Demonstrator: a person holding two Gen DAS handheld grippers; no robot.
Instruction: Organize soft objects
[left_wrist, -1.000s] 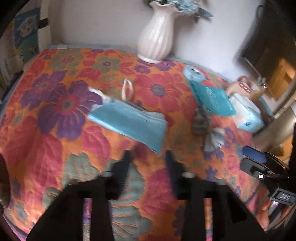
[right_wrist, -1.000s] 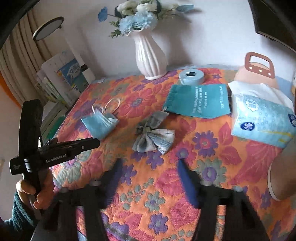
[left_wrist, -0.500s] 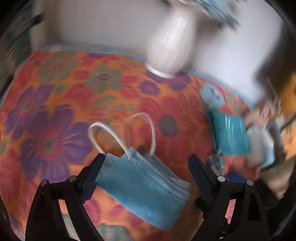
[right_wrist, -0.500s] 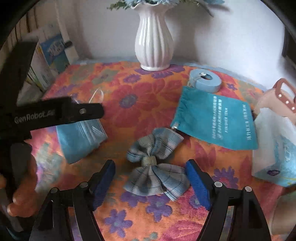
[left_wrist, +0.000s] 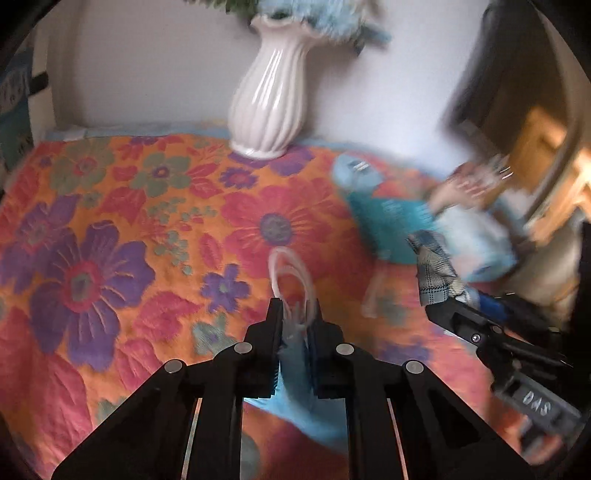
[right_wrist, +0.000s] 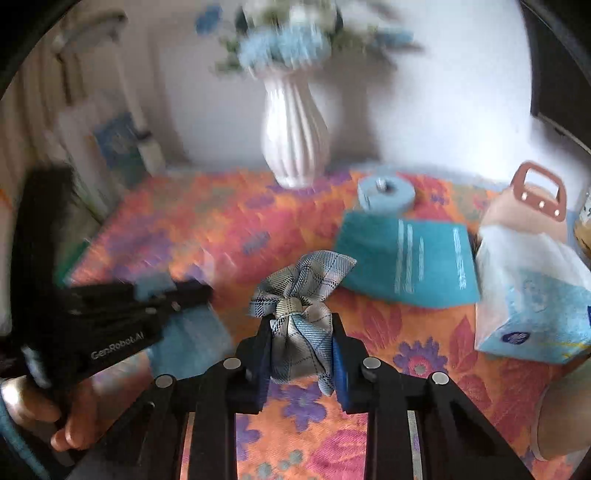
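Note:
My left gripper (left_wrist: 295, 325) is shut on a light blue face mask (left_wrist: 295, 373); its white ear loops (left_wrist: 291, 273) stick up past the fingertips and its body hangs below the jaws. My right gripper (right_wrist: 301, 332) is shut on a blue-grey plaid fabric bow (right_wrist: 301, 295), pinched at its lower half, with the upper wing free above the knot. In the left wrist view the bow (left_wrist: 436, 269) and the right gripper (left_wrist: 491, 332) show at the right. In the right wrist view the left gripper (right_wrist: 177, 295) and mask (right_wrist: 188, 336) show at the left, blurred.
A flowered orange cloth (left_wrist: 129, 229) covers the table. A white ribbed vase (right_wrist: 295, 125) with blue flowers stands at the back. A teal pouch (right_wrist: 406, 258), a blue tape roll (right_wrist: 386, 192), a tissue pack (right_wrist: 532, 295) and a pink handled bag (right_wrist: 532, 199) lie at the right.
Both grippers went from wide open around their objects to shut on them. The mask and the bow have come up off the cloth a little.

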